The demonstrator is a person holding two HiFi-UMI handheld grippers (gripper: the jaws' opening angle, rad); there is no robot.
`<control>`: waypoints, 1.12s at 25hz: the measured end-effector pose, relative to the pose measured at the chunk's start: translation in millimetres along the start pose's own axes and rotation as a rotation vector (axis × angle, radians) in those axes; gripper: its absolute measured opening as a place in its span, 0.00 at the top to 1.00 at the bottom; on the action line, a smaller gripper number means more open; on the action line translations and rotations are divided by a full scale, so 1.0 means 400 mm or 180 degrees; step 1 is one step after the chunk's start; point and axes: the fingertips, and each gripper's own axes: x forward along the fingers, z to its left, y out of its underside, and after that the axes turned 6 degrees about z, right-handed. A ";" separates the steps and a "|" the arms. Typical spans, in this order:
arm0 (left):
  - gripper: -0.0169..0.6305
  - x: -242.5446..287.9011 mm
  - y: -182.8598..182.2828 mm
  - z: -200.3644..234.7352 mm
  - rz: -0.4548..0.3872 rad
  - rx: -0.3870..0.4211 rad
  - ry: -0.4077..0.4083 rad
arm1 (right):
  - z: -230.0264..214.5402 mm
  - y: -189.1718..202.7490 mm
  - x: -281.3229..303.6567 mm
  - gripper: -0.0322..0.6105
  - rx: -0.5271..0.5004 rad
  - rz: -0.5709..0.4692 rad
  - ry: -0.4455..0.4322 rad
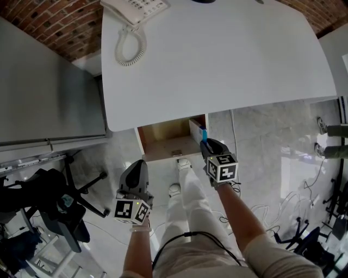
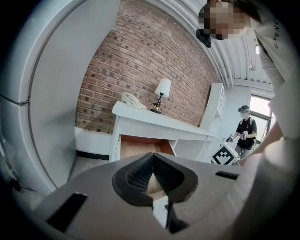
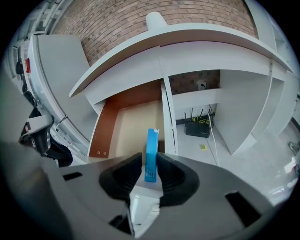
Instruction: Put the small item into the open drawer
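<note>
Only the lower end of the blue item [image 3: 151, 154] is hidden, sunk between the right gripper's [image 3: 149, 164] spread jaws over the open drawer's [image 3: 101, 133] right side. The head view shows merely its tip. The left gripper [image 2: 152, 161], jaws pressed together and empty, hangs short of the drawer

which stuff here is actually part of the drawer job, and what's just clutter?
Job: blue box between the jaws of the right gripper; open drawer under the desk.
Lying about: phone and lamp on the desk; router under it; office chair; left gripper, shut and empty.
</note>
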 end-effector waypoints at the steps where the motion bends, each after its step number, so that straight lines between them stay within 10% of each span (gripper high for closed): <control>1: 0.96 -0.001 0.000 -0.002 0.0000 0.0001 -0.0001 | -0.003 -0.001 -0.004 0.78 0.0004 -0.0014 0.0002; 28: 0.96 -0.138 -0.101 -0.033 -0.0335 0.0158 -0.0054 | 0.126 -0.097 -0.226 0.92 -0.0275 -0.0594 -0.0297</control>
